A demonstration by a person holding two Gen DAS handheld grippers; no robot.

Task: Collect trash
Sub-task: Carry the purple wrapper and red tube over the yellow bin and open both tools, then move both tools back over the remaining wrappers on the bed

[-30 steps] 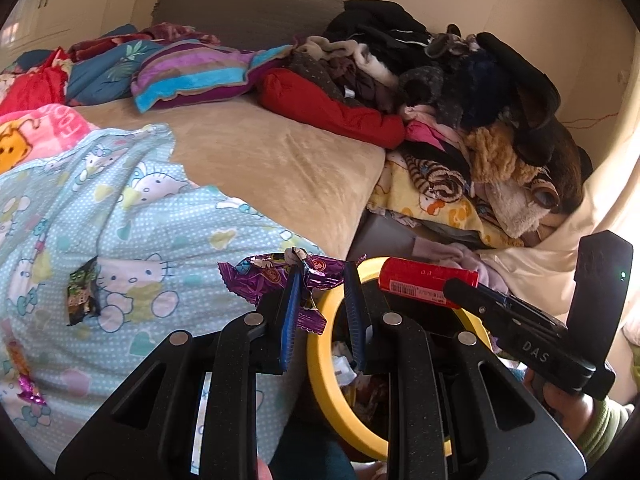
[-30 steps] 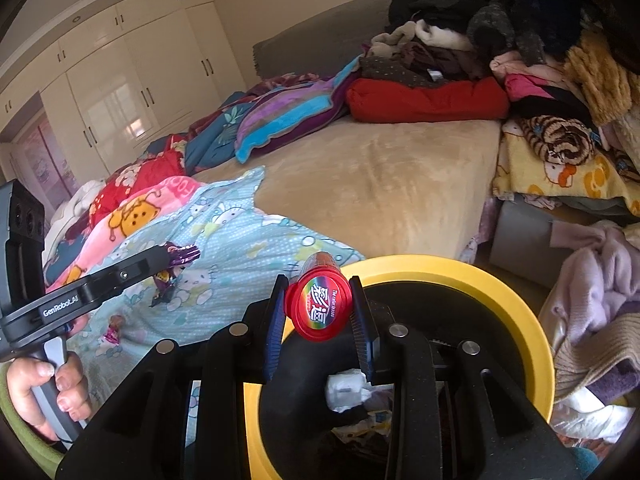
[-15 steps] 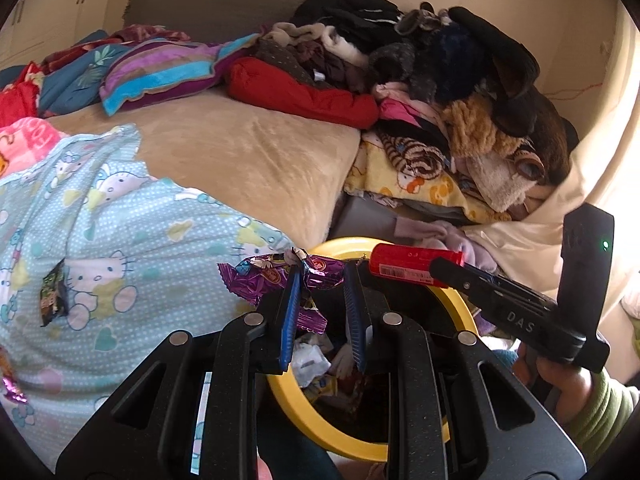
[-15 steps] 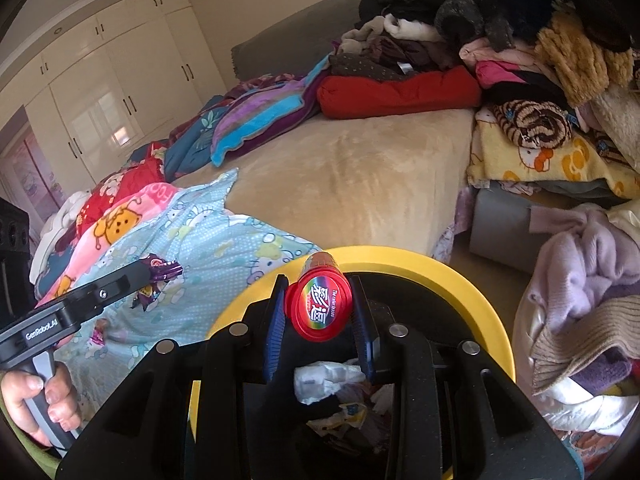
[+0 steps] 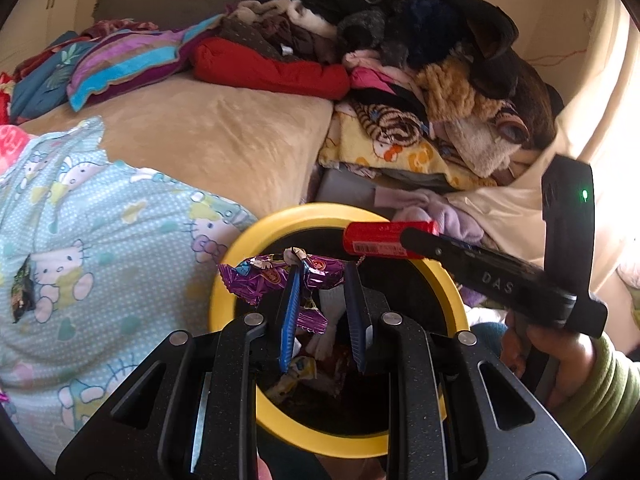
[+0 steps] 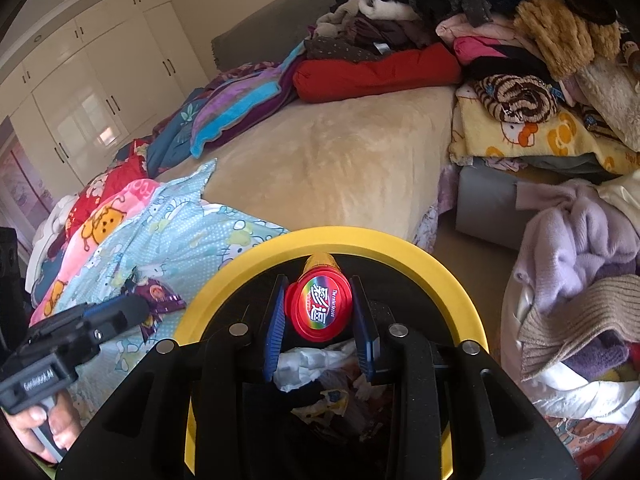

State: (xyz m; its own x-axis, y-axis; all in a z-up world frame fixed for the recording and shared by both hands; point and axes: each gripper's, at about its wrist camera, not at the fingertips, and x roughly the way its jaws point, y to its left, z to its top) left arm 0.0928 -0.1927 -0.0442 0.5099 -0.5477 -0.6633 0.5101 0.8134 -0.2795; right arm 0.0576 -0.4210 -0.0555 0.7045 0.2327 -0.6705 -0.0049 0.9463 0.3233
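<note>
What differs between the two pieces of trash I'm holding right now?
The wrapper is flat, crinkled purple foil, pinched by the left gripper at one part, its ends sticking out sideways. The tube is a rigid red cylinder, clamped across its width by the right gripper. Both hang over the yellow-rimmed bin.

The wrapper (image 5: 280,276) was crinkled glossy purple foil; the tube (image 6: 319,306) beside it, smooth shiny red plastic; the bin (image 5: 248,248) below had a smooth yellow plastic rim; the bedspread (image 5: 224,140) behind looked plush tan cloth
</note>
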